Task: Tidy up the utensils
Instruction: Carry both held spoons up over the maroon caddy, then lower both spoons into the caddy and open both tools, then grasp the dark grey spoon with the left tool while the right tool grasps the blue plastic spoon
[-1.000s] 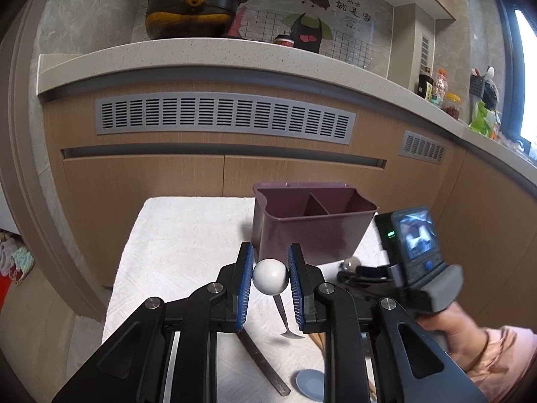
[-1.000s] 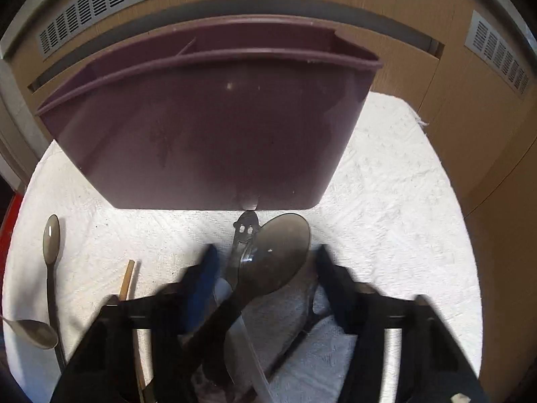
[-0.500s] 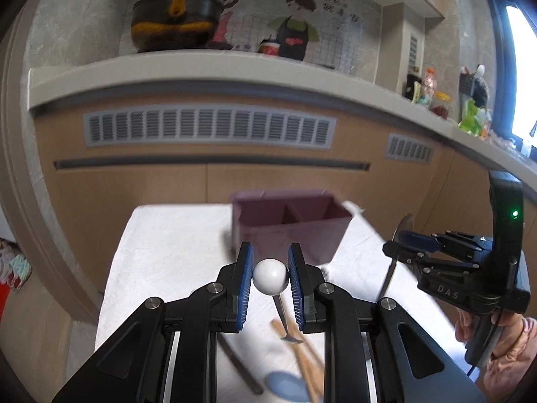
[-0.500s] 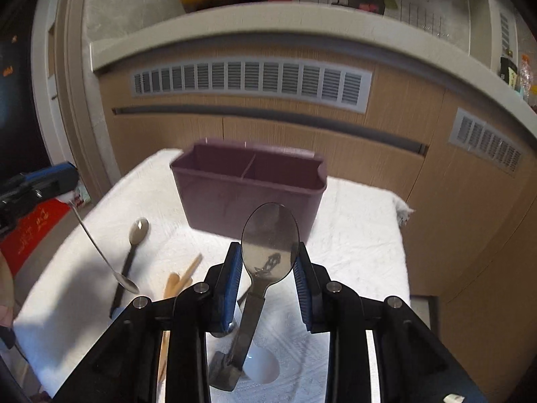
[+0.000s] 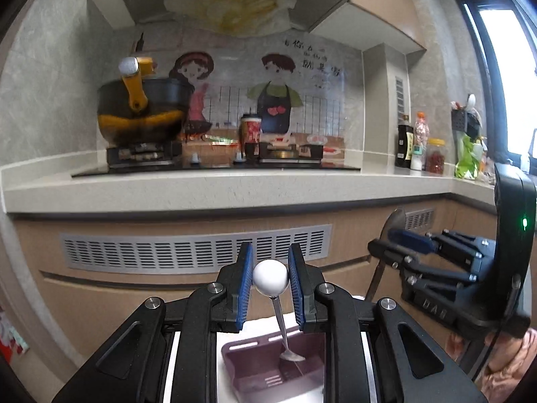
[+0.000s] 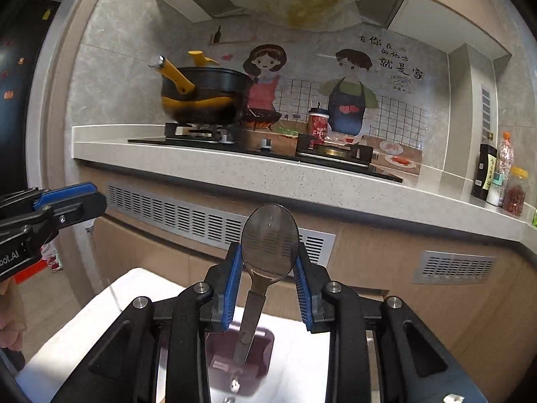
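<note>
Both sets of tongs have just come up off the white cloth [image 6: 100, 305] and now hang over the purple caddy [image 5: 258, 366], so the drop looks close. The left tongs [image 5: 270, 282] pinch a small spoon [image 5: 283, 329] by its white ball end, bowl dangling into the caddy. The right tongs [image 6: 268, 268] pinch a big spoon [image 6: 270, 245] by its bowl, handle down. Only the left view shows the caddy's slotted floor; only the right shows the cloth's near edge.
</note>
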{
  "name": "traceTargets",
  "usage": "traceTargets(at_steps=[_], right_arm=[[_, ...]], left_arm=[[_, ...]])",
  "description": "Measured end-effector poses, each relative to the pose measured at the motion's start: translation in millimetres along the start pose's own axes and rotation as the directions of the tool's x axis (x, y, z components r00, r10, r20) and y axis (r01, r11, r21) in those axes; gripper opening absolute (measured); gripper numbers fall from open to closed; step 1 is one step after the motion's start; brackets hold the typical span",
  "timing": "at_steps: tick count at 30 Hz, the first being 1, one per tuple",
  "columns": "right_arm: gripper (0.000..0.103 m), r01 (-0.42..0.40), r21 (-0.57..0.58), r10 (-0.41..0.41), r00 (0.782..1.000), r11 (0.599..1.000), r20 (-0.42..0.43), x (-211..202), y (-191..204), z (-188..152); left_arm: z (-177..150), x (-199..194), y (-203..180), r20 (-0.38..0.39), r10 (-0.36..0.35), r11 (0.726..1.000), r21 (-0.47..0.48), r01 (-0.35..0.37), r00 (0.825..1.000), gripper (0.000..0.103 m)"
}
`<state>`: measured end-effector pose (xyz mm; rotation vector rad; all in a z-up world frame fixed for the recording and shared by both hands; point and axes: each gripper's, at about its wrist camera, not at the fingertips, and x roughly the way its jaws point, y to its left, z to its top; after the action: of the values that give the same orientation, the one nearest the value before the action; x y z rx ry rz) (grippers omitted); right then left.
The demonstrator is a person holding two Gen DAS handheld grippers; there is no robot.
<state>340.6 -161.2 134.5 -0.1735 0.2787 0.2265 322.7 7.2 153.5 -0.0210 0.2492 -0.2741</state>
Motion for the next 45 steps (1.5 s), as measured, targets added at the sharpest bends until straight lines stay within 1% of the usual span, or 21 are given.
traceTargets(at_steps=[2, 6, 9, 11, 12, 14, 15, 16, 18, 19, 20, 23, 27, 33, 36, 37, 39, 40, 42, 43, 45], right_arm=[[0.027, -0.005, -0.009, 0.005, 1.0, 1.0, -0.029, 17.8, -0.7, -6.2], [0.027, -0.027, -0.005, 0.026, 0.991, 1.0, -0.128, 56.8, 1.6, -35.7], [0.027, -0.062, 0.025, 0.066, 0.976, 0.998, -0.208, 82.6, 0.6, -58.1], [0.029, -0.092, 0.043, 0.1, 0.959, 0.995, -0.265, 97.4, 3.1, -72.5], [0.034, -0.094, 0.046, 0.103, 0.955, 0.994, -0.279, 101.6, 3.8, -77.4], [0.053, -0.08, 0.041, 0.088, 0.955, 0.996, -0.283, 102.6, 4.8, -85.8], [0.058, -0.065, 0.035, 0.073, 0.96, 0.997, -0.272, 99.5, 4.6, -88.7], [0.064, -0.052, 0.031, 0.058, 0.963, 0.998, -0.262, 95.1, 4.5, -91.7], [0.067, -0.036, 0.02, 0.04, 0.97, 0.999, -0.241, 82.7, 4.1, -95.4], [0.074, -0.032, 0.014, 0.035, 0.971, 0.999, -0.237, 76.1, 4.4, -97.6], [0.085, -0.027, 0.009, 0.029, 0.972, 1.0, -0.233, 69.4, 5.2, -100.1], [0.1, -0.012, -0.006, 0.011, 0.975, 1.0, -0.222, 48.9, 8.8, -109.8], [0.103, -0.033, -0.083, 0.01, 0.964, 0.996, -0.264, 25.9, 29.4, -127.6], [0.102, -0.211, -0.177, 0.132, 0.917, 0.961, -0.376, -15.0, 76.5, -164.2], [0.102, -0.318, -0.209, 0.214, 0.889, 0.925, -0.404, -42.8, 103.1, -182.9], [0.1, -0.36, -0.21, 0.252, 0.876, 0.909, -0.412, -51.1, 110.5, -186.7], [0.086, -0.455, -0.195, 0.339, 0.833, 0.869, -0.437, -65.0, 126.9, -190.4], [0.075, -0.505, -0.176, 0.387, 0.804, 0.845, -0.451, -69.1, 134.5, -190.4], [0.072, -0.581, -0.141, 0.454, 0.745, 0.801, -0.489, -69.1, 148.8, -190.8], [0.071, -0.597, -0.143, 0.464, 0.732, 0.789, -0.498, -66.9, 155.4, -191.7], [0.063, -0.597, -0.159, 0.449, 0.73, 0.787, -0.516, -60.0, 168.4, -195.6]], left_arm=[[-8.0, 23.5, 3.0, -0.028, 0.007, 1.0, 0.001, -0.006, 1.0, 0.022], [-37.0, 60.2, 8.0, -0.111, -0.008, 1.0, -0.024, 0.006, 0.994, 0.022], [-62.1, 84.3, 12.0, -0.197, -0.028, 0.999, -0.044, 0.02, 0.98, 0.024], [-77.0, 94.9, 15.3, -0.247, -0.04, 0.998, -0.064, 0.025, 0.968, 0.031], [-83.9, 97.2, 19.0, -0.265, -0.037, 0.997, -0.08, 0.016, 0.964, 0.034], [-92.3, 94.1, 26.4, -0.278, -0.031, 0.994, -0.11, 0.001, 0.96, 0.041], [-95.9, 89.7, 31.7, -0.28, -0.026, 0.992, -0.124, -0.009, 0.96, 0.043], [-98.8, 84.0, 36.6, -0.28, -0.016, 0.991, -0.134, -0.022, 0.96, 0.048], [-104.3, 69.2, 47.1, -0.276, 0.017, 0.987, -0.151, -0.061, 0.961, 0.06], [-107.7, 62.3, 52.7, -0.281, 0.039, 0.984, -0.157, -0.086, 0.959, 0.067], [-111.4, 56.2, 56.7, -0.288, 0.056, 0.982, -0.159, -0.106, 0.956, 0.067], [-130.7, 34.0, 69.5, -0.316, 0.111, 0.974, -0.154, -0.166, 0.942, 0.067], [-162.8, 8.9, 76.8, -0.386, 0.13, 0.965, -0.163, -0.206, 0.914, 0.067], [-212.0, -34.0, 77.4, -0.482, 0.15, 0.955, -0.154, -0.252, 0.863, 0.068], [-229.5, -55.7, 78.7, -0.5, 0.17, 0.945, -0.163, -0.285, 0.849, 0.072], [-235.2, -62.0, 78.9, -0.502, 0.174, 0.943, -0.162, -0.29, 0.847, 0.073], [-243.1, -71.6, 81.5, -0.515, 0.181, 0.936, -0.17, -0.307, 0.838, 0.073], [-246.3, -75.1, 83.7, -0.521, 0.174, 0.933, -0.184, -0.309, 0.835, 0.073], [-251.3, -80.6, 87.5, -0.526, 0.154, 0.925, -0.221, -0.31, 0.836, 0.073], [-252.9, -84.4, 89.5, -0.524, 0.152, 0.92, -0.234, -0.313, 0.838, 0.073], [-254.3, -89.6, 92.0, -0.517, 0.151, 0.916, -0.247, -0.316, 0.843, 0.073]])
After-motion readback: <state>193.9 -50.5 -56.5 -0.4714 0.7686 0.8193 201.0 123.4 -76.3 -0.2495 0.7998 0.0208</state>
